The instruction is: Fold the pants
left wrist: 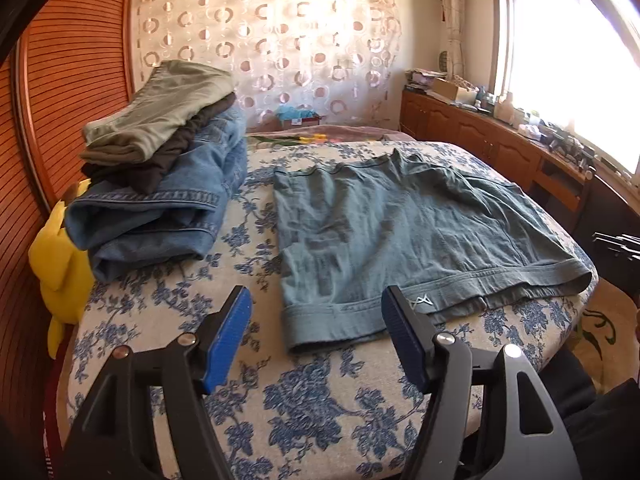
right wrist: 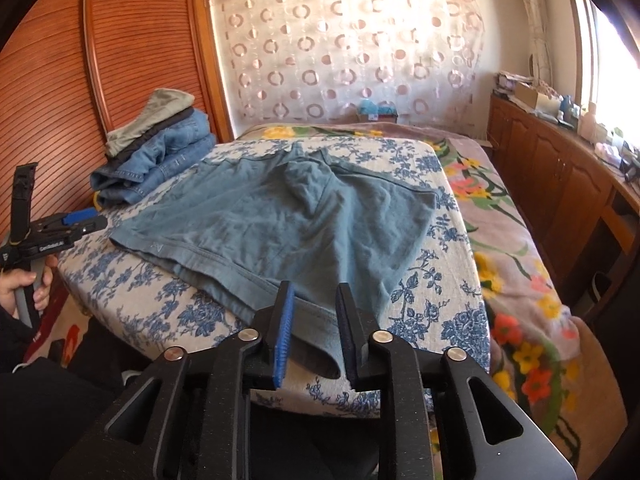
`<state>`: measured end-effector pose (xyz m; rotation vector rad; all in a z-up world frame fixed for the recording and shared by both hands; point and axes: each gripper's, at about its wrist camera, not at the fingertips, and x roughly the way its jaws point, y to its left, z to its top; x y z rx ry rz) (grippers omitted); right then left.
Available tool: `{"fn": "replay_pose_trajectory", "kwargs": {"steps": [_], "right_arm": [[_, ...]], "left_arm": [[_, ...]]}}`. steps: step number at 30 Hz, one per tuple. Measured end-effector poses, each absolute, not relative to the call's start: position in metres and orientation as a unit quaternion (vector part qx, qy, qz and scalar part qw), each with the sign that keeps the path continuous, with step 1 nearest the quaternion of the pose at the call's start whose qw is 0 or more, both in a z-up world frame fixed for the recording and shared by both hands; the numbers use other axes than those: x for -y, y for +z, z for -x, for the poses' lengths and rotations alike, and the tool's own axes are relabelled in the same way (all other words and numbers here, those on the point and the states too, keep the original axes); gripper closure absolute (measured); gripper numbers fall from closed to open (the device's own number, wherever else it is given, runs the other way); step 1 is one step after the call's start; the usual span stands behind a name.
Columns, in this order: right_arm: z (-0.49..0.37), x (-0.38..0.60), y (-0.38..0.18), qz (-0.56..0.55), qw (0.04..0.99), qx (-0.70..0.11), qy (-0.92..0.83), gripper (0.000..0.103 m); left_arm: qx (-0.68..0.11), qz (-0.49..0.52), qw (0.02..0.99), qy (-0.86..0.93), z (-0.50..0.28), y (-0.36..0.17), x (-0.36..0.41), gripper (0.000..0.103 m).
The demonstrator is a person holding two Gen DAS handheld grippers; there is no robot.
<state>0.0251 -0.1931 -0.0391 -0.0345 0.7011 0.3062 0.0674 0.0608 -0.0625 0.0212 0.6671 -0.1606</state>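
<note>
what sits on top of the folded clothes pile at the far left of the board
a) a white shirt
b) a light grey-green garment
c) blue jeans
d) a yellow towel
b, a light grey-green garment tops the pile, with a dark piece and the blue jeans beneath it.

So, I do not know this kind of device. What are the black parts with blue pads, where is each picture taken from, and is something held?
They are hand-held tongs, one in each of a person's hands, no robot. Each carries a camera looking along its two fingers. One picture is from the left tongs, the other from the right tongs; the right view also shows the left hand. On the flowered table lie blue-grey pants, folded short, beside a pile of folded clothes. The left tongs are open and empty, before the hem. The right tongs stand slightly open around a hem corner, not pressing it.
</note>
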Motion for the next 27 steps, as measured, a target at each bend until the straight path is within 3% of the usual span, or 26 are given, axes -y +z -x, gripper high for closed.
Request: {"fn": "replay_pose_trajectory", "kwargs": {"steps": [13, 21, 27], "right_arm": [[-0.045, 0.202, -0.071, 0.011, 0.923, -0.368, 0.116, 0.074], [-0.036, 0.211, -0.087, 0.000, 0.917, -0.387, 0.099, 0.064], [-0.031, 0.211, -0.087, -0.004, 0.915, -0.391, 0.096, 0.064]], "left_arm": [[-0.348, -0.027, 0.933, -0.082, -0.084, -0.080, -0.039, 0.035], [-0.370, -0.024, 0.926, -0.072, -0.092, -0.096, -0.042, 0.035], [-0.377, -0.027, 0.924, -0.064, -0.093, -0.103, -0.046, 0.035]]}}
